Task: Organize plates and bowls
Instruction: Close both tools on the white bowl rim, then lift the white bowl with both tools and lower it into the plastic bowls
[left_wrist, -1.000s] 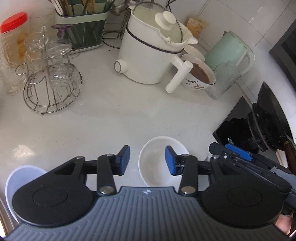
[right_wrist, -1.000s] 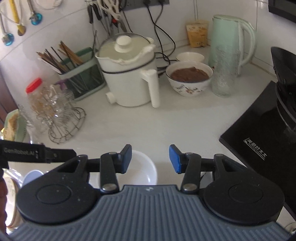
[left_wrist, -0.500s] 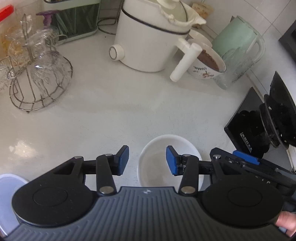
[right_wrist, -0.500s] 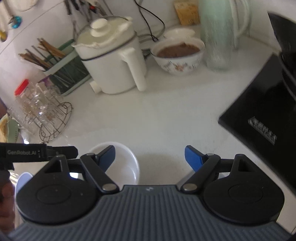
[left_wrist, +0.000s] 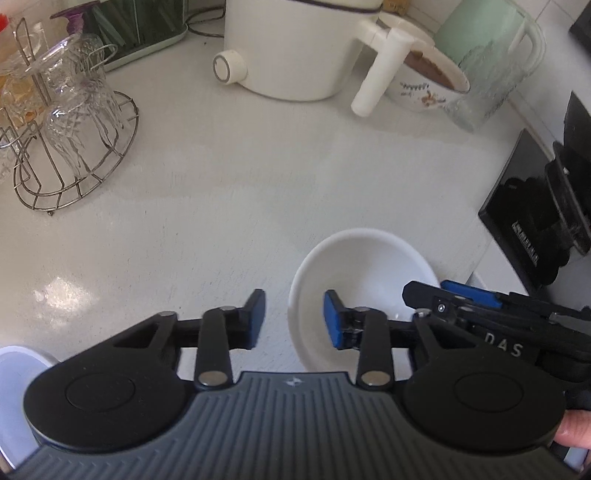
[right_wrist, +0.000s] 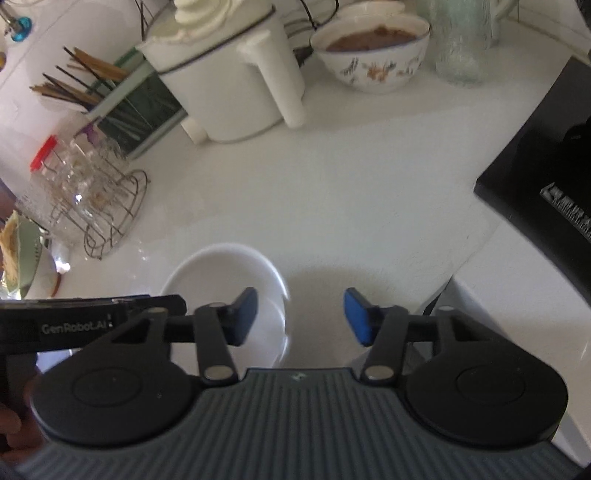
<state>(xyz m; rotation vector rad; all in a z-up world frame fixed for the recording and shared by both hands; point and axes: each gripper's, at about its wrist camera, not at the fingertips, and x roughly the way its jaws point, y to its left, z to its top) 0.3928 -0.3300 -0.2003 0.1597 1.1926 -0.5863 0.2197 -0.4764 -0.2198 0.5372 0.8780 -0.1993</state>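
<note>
A small white bowl (left_wrist: 364, 269) sits empty on the white counter near its front edge; it also shows in the right wrist view (right_wrist: 225, 280). My left gripper (left_wrist: 294, 319) is open and straddles the bowl's left rim, with its right pad inside the bowl. My right gripper (right_wrist: 301, 316) is open and straddles the bowl's right rim, left pad over the bowl. A floral bowl (right_wrist: 371, 55) with brown contents stands at the back. A pale plate edge (left_wrist: 14, 391) shows at the lower left.
A white electric pot (left_wrist: 295, 48) with a handle stands at the back. A wire rack of glasses (left_wrist: 62, 129) is at the left. A green kettle (left_wrist: 491, 55) and a black stove (left_wrist: 535, 206) are at the right. A chopstick holder (right_wrist: 122, 103) stands behind.
Both grippers have moved forward and down to the white bowl. My right gripper opened wide half a second ago and has narrowed somewhat. The left jaws kept about the same gap.
</note>
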